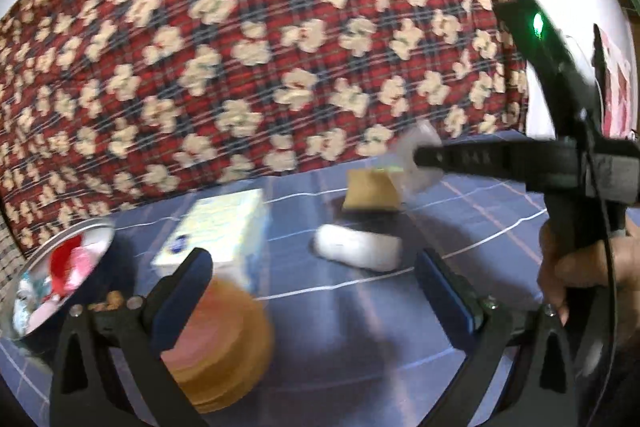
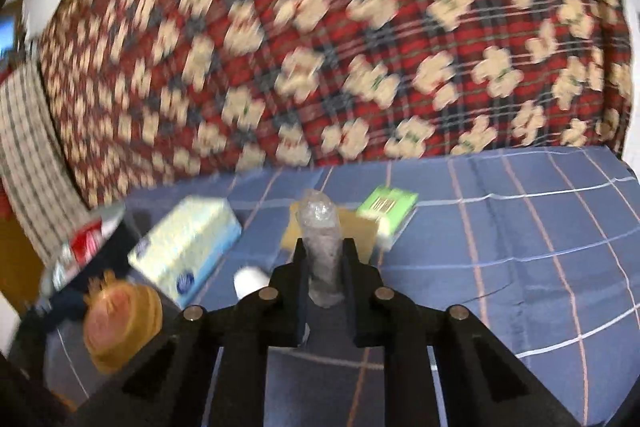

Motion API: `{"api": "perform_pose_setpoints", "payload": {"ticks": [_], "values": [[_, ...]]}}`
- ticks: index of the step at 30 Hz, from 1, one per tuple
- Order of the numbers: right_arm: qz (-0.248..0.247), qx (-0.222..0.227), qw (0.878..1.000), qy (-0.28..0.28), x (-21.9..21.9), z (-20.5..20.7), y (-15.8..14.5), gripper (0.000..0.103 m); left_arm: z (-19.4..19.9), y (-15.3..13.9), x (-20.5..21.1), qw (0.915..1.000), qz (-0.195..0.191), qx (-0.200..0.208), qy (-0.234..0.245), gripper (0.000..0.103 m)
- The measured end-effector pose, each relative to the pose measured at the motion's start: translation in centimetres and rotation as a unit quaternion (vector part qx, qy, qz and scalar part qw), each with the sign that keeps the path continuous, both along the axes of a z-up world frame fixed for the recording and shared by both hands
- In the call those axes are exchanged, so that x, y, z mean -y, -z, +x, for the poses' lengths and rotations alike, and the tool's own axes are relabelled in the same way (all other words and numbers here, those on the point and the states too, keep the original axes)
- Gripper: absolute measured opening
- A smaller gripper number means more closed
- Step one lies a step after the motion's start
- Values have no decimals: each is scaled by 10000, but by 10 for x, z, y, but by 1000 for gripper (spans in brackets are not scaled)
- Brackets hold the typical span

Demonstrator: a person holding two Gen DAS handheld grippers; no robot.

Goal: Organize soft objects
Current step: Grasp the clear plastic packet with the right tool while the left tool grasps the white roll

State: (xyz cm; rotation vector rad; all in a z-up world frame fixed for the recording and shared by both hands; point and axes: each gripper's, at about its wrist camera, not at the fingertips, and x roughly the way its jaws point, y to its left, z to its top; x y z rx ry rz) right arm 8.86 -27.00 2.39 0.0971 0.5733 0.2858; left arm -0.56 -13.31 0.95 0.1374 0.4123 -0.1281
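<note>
The right gripper is clamped on a crumpled wad of clear plastic wrap, which stands up between the closed fingers and pokes out beyond their tips, greyish and crinkled. In the left wrist view the same wad shows as a pale blur at the end of the right gripper's black fingers, lifted above the surface, with a hand on the grip below.

Beneath it on the surface lie a tan sponge, a white soft bar-shaped thing just in front of it, and, seen from the right wrist, a green-topped pad beside the sponge. To the left are a pale tissue box, a round orange and pink plush cushion and a metal bowl holding red and pink cloth.

The left gripper has its jaws wide apart with nothing pressed between them; the cushion sits just beside its left finger.

Everything rests on a blue checked sheet with thin white and pink lines. Behind it hangs a red plaid blanket with cream flower shapes, against white wall.
</note>
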Motion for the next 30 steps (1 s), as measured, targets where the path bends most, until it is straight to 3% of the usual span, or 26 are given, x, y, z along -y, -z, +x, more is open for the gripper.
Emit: {"api": "perform_pose_setpoints", "payload": {"ticks": [4,9,15,22,28,30], "values": [[309,452,9976,416,19,-11,-16,17,28,2,21,9988,-279,-390,19,101],[481,604,9955,545,29,-14,-23,17,76,11,26,9899,-855,-1021,-486,94],[451,659,9951,587,30,-14,-23,17,122,40,29,9706,-1084,-1918,-968,61],[678,682,9932,661,40,-15,-25,17,133,50,21,9585,-1570,-2233,-823,67],[705,582,9933,711,40,-11,-21,17,136,47,21,9560,-1783,-2225,-687,72],[712,547,9932,743,41,-10,-19,17,137,46,21,9564,-1796,-2249,-491,47]]}}
